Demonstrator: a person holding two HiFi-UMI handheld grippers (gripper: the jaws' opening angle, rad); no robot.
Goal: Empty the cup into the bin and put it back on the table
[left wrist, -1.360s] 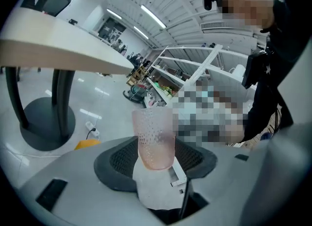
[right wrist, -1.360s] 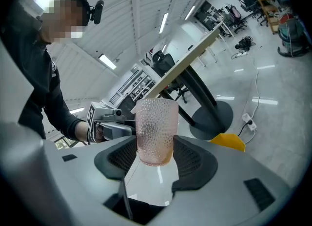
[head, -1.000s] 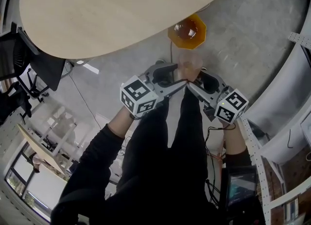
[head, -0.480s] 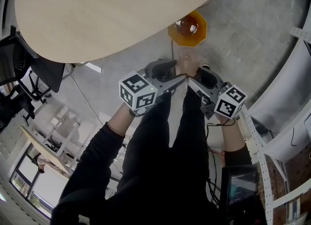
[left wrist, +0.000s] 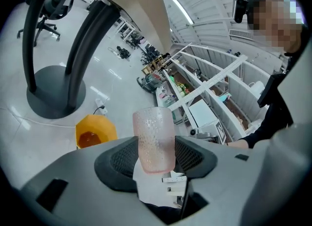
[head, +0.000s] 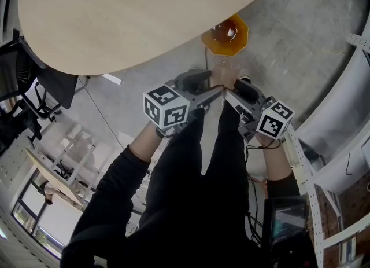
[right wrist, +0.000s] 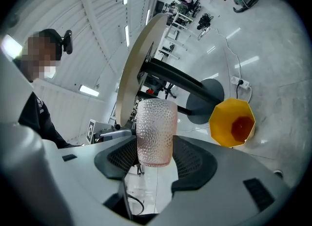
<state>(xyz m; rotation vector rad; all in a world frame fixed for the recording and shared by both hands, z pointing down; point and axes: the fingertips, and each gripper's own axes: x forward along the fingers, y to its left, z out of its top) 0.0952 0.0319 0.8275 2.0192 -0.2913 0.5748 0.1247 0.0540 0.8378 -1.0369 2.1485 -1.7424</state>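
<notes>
A pink, dimpled, see-through cup (head: 223, 74) hangs over the floor between both grippers, just short of the orange bin (head: 225, 33). My left gripper (head: 215, 85) comes in from the left and is shut on the cup (left wrist: 155, 139), both pads pressing its sides. My right gripper (head: 229, 91) comes in from the right and grips the same cup (right wrist: 156, 132). I see nothing inside the cup. The bin stands on the floor below and ahead, with a dark reddish patch at its bottom (right wrist: 242, 125). It shows low on the left in the left gripper view (left wrist: 95, 133).
The round wooden table (head: 133, 12) fills the upper left, its dark pedestal base (left wrist: 53, 93) on the grey floor beside the bin. A cable and a power strip (right wrist: 242, 82) lie near the bin. White shelving (head: 341, 122) runs along the right. The person's legs are below the grippers.
Both grippers and the cup have crept slightly toward the bin. The grip on the cup looks unchanged.
</notes>
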